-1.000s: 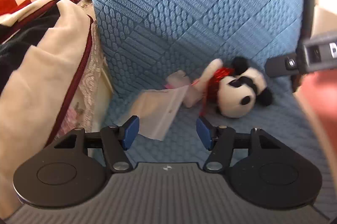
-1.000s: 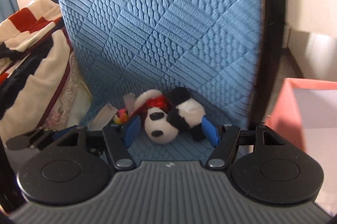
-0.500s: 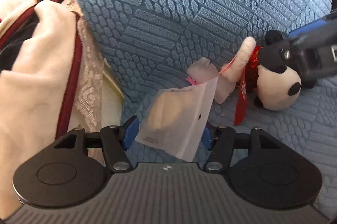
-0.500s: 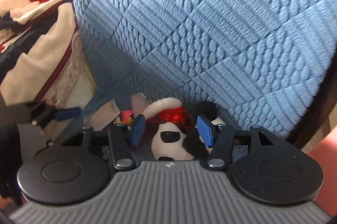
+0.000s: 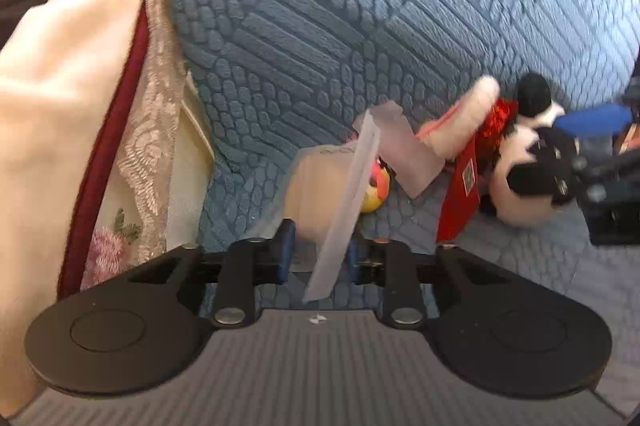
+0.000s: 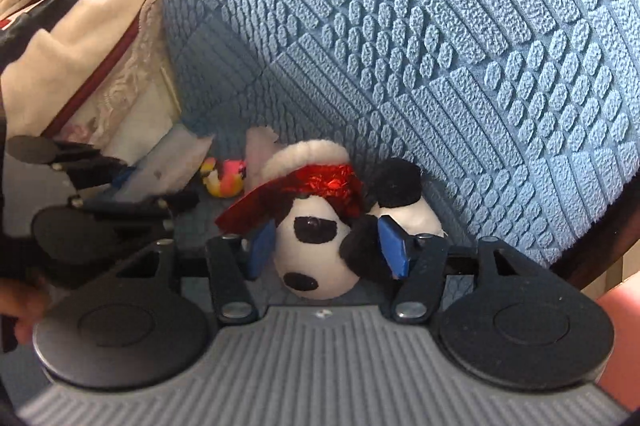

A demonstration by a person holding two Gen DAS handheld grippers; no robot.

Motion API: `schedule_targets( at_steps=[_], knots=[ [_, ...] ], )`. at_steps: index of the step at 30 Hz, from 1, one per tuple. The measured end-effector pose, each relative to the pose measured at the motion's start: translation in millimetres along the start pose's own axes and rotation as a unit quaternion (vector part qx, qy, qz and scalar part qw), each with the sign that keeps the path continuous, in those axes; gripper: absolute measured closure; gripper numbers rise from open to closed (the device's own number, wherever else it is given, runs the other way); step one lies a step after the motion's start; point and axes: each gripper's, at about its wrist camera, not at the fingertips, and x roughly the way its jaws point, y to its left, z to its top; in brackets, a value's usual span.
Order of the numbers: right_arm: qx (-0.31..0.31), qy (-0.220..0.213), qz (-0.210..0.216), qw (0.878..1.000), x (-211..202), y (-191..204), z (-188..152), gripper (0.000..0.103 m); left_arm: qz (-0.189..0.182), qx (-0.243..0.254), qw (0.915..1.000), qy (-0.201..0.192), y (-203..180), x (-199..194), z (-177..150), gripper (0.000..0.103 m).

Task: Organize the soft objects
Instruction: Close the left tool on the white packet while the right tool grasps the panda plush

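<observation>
A panda plush (image 6: 316, 250) with a red hat and tag lies on the blue textured seat (image 6: 460, 46). My right gripper (image 6: 326, 250) has its blue pads on both sides of the panda's head, shut on it. The panda also shows in the left wrist view (image 5: 520, 182). My left gripper (image 5: 318, 254) is shut on a frosted plastic bag (image 5: 320, 194) that holds a soft beige item. A small pink and yellow toy (image 5: 376, 186) lies behind the bag; it also shows in the right wrist view (image 6: 226, 178).
A heap of cream, red and black cloth with lace (image 5: 80, 98) lies to the left of the seat. The padded blue backrest (image 5: 360, 6) rises just behind the toys. A pink box edge (image 6: 618, 326) sits at the lower right.
Both grippers moved in toward the seat. The left jaws closed on the plastic bag. The right jaws closed around the panda's head.
</observation>
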Motion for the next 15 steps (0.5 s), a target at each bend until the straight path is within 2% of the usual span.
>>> schedule_targets(
  at_steps=[5,10,15],
  knots=[
    [-0.040,-0.004,-0.011,0.999,-2,7,-6,0.041,-0.013,-0.042,0.9990,-0.005,5,-3,0,0.089],
    [-0.090,-0.004,-0.034,0.995,3,20,-14,0.040,-0.022,-0.071,0.9971,-0.018,12,-13,5,0.090],
    [-0.099,-0.005,-0.047,0.994,8,25,-16,0.041,-0.047,-0.097,0.9941,-0.014,16,-27,7,0.090]
  ],
)
